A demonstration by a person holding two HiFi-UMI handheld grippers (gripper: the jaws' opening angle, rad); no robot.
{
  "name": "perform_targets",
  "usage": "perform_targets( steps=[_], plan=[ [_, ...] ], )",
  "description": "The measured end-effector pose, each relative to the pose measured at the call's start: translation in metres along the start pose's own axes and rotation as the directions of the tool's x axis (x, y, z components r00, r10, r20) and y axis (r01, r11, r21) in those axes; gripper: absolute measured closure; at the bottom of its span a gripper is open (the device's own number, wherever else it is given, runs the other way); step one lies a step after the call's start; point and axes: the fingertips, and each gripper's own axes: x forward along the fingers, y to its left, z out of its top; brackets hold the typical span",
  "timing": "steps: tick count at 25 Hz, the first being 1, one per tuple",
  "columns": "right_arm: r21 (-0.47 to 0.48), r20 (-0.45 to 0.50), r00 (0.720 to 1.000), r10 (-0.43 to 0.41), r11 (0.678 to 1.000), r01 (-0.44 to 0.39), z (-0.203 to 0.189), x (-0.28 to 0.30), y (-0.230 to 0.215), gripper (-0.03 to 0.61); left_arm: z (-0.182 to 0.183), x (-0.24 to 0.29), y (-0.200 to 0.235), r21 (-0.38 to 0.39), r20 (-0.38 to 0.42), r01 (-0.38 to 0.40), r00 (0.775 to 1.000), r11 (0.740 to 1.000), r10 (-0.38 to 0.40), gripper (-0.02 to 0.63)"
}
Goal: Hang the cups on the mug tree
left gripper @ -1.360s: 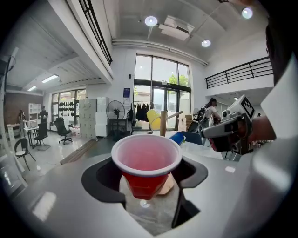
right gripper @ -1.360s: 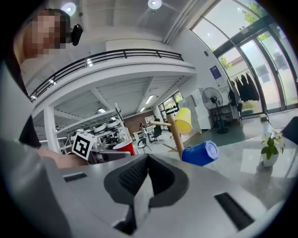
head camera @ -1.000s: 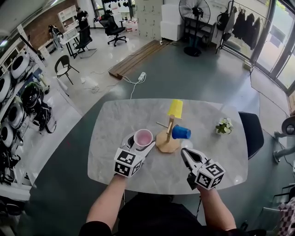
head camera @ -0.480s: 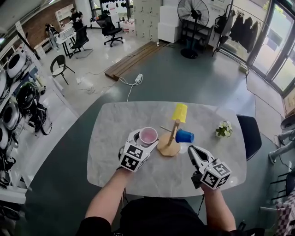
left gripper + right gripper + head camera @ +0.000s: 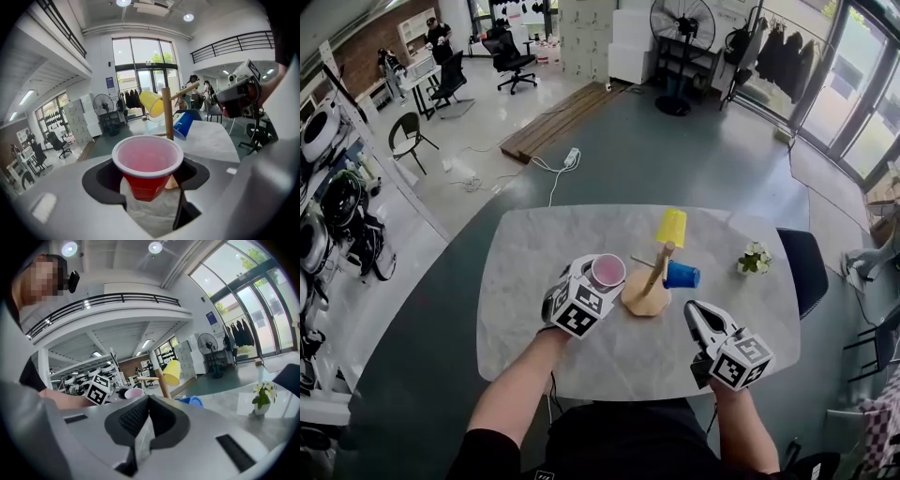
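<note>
A wooden mug tree stands mid-table, with a yellow cup on its top peg and a blue cup on a right-hand peg. My left gripper is shut on a red cup with a pale inside, held mouth-up just left of the tree. In the left gripper view the red cup sits between the jaws, and the tree's post rises right behind it. My right gripper is shut and empty, near the front right of the tree's base. Its jaws meet in the right gripper view.
A small potted plant stands on the marble table near its right edge. A dark chair is beside that edge. The floor beyond holds a fan, office chairs and a wooden pallet.
My left gripper has carried the red cup right and a little lower, closer to the mug tree, and has rolled somewhat. The right gripper has hardly moved.
</note>
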Motion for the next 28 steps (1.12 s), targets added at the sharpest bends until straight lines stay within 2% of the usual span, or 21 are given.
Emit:
perform_targets(
  steps=[3, 9, 15, 20, 23, 28],
  plan=[
    [0.008, -0.002, 1.0, 0.001, 1.0, -0.001, 0.0, 0.003, -0.005, 0.566, -0.009, 0.011, 0.001, 0.06, -0.058, -0.017, 0.998, 0.998, 0.021, 0.301],
    [0.022, -0.01, 1.0, 0.013, 1.0, -0.012, 0.003, 0.007, -0.017, 0.566, -0.007, 0.029, 0.001, 0.059, -0.097, -0.006, 0.995, 0.998, 0.012, 0.301],
    [0.029, -0.011, 1.0, 0.017, 0.999, -0.017, 0.006, 0.011, -0.03, 0.566, -0.004, 0.044, 0.002, 0.198, -0.145, -0.012, 0.989, 0.98, 0.041, 0.301],
    [0.033, -0.011, 1.0, 0.016, 0.999, -0.016, 0.009, 0.011, -0.037, 0.566, 0.003, 0.049, -0.003, 0.248, -0.156, -0.004, 0.987, 0.969, 0.044, 0.301],
    [0.038, -0.013, 1.0, 0.016, 0.999, -0.015, 0.01, 0.012, -0.039, 0.566, 0.006, 0.05, -0.002, 0.323, -0.168, -0.013, 0.983, 0.946, 0.071, 0.301],
    [0.04, -0.015, 1.0, 0.016, 0.999, -0.015, 0.008, 0.013, -0.039, 0.566, 0.009, 0.054, -0.008, 0.502, -0.187, -0.012, 0.975, 0.865, 0.122, 0.301]
  ],
)
